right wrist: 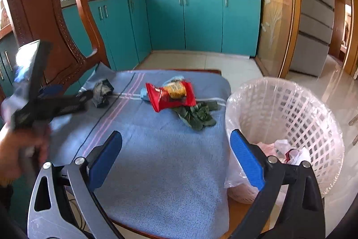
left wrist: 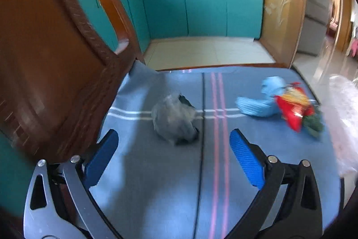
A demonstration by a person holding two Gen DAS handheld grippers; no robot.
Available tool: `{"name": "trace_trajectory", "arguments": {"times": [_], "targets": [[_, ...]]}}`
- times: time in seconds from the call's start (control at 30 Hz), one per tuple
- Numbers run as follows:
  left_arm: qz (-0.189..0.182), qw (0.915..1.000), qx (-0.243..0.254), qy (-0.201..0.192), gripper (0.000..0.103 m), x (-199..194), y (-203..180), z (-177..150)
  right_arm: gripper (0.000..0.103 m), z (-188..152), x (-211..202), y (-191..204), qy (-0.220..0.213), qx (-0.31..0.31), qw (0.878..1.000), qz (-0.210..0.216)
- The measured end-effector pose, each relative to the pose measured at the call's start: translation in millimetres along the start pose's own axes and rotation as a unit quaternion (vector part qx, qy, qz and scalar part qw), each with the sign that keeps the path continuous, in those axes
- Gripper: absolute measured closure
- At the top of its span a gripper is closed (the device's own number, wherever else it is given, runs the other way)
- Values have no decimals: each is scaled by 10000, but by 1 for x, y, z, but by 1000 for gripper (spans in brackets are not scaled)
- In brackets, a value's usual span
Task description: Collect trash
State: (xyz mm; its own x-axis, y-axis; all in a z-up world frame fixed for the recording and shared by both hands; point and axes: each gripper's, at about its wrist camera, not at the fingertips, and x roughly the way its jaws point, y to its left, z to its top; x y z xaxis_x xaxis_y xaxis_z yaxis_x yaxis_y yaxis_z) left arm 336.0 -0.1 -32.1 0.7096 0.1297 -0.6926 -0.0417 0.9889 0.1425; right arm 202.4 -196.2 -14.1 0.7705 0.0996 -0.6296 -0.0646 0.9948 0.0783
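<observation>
Both grippers (left wrist: 174,146) (right wrist: 175,147) agape — labels unreadable.

Left hand-held gripper (left wrist: 174,136) — blue ribbed pads, grey slotted arms, silver screws, right hand-held gripper (right wrist: 175,137) — identical build

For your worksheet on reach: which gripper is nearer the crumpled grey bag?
Left. The left gripper faces the grey bag just ahead; the right gripper sits further back, towards the basket.

left wrist: low, close over towel (left wrist: 156,171) | right wrist: higher, farther back | shared: towel
</observation>
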Motion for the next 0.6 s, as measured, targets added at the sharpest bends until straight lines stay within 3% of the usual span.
{"name": "trace_trajectory", "arguments": {"times": [0.1,0.13,0.17,0.33,0.43,0.53,0.6], "targets": [[156,9994,26,320,15,39,0,14,8,2,6,-2,52,13,10000,-4],[135,9989,27,443,32,49,1,15,8,3,8,-2,61,31,10000,6],[-6,9978,14,661,57,60,2,15,8,5,9,-3,68,55,10000,26],[-576,9964,-220,588,63,33,10,3,8,9,14,-2,52,59,9999,76],[-832,9958,-392,45,62,-30,19,-7,8,10,18,3,36,-49,9999,152],[-1109,9898,-647,-619,62,-107,31,-28,8,13,27,15,79,-334,9993,143],[-1208,9868,-716,-813,61,-134,34,-41,8,18,37,26,92,-533,9985,32]]}}
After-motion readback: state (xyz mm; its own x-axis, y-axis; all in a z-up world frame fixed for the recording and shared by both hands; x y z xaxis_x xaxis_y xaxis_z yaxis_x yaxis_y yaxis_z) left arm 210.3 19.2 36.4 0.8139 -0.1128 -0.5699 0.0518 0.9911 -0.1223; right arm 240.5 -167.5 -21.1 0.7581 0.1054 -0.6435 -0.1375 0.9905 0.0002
